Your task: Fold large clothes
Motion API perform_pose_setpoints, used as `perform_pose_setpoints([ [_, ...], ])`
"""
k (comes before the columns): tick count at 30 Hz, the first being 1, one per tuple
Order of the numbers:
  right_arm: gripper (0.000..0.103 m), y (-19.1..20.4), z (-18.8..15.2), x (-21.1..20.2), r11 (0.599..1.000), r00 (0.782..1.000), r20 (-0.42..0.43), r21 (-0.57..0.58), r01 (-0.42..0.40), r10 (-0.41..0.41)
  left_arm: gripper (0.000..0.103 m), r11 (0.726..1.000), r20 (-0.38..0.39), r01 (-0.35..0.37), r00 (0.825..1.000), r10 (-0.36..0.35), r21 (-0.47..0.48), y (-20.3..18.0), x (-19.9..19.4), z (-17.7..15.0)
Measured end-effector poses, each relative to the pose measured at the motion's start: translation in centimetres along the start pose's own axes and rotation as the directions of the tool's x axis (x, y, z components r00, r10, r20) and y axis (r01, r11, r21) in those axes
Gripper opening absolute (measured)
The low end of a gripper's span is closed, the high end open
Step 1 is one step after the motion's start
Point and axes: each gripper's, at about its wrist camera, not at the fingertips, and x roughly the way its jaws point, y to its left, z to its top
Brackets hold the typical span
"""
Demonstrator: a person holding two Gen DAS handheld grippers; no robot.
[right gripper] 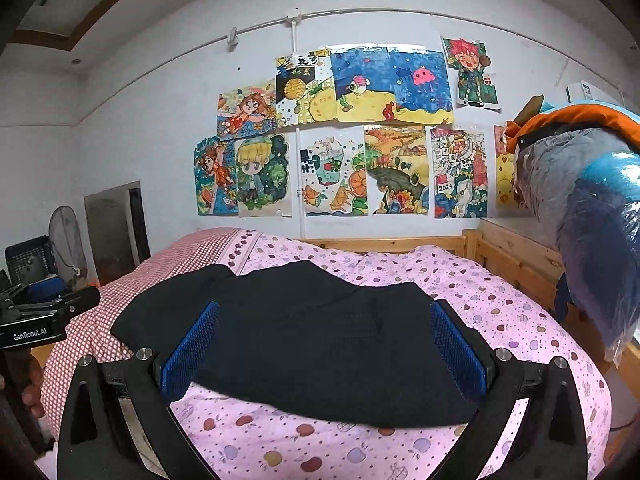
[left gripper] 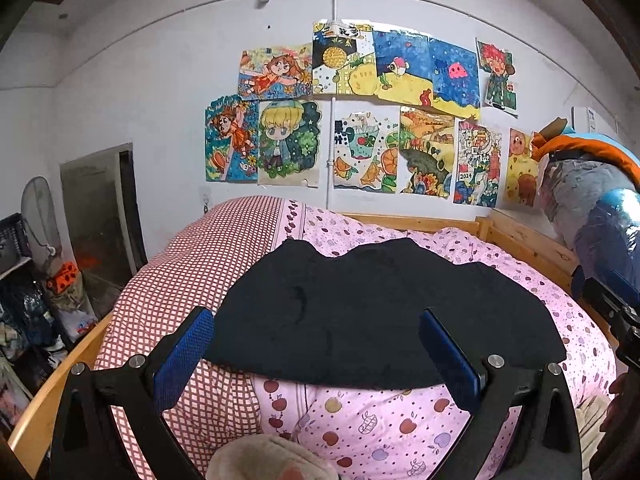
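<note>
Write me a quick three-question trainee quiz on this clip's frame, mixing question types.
1. True or false: the black garment lies spread on the pink apple-print quilt, held by neither gripper.
2. Multiple choice: the left gripper is A) open, B) shut on the garment, C) out of view.
3. Short answer: what covers the wall behind the bed?

Key:
1. True; the right gripper is also open, its blue fingers apart with nothing between them.
2. A.
3. Colourful children's drawings.
</note>
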Motion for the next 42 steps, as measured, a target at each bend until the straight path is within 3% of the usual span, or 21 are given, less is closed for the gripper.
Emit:
perform_pose_setpoints([
  [17, 0.101, 1.3, -2.5, -2.0, 1.0, 0.999, -0.039, -0.016, -0.018, 0.017, 0.103, 1.0, -0.024, -0.012, 1.0, 0.013, 0.014, 1.1, -2.5, -2.3],
  [28, 0.101, 1.8, -5.0, -1.7, 1.0, 0.995, -0.097, -0.005, -0.03, 0.029, 0.103, 0.997, -0.044, -0.059, 0.997, 0.061, 0.056, 1.6, -2.4, -4.8],
  [42, 0.101, 2.6, -6.8, -0.6, 1.0, 0.989, -0.149, -0.004, -0.014, 0.013, 0.103, 0.999, -0.074, -0.037, 0.997, 0.039, 0.037, 2.6, -1.2, -6.7],
])
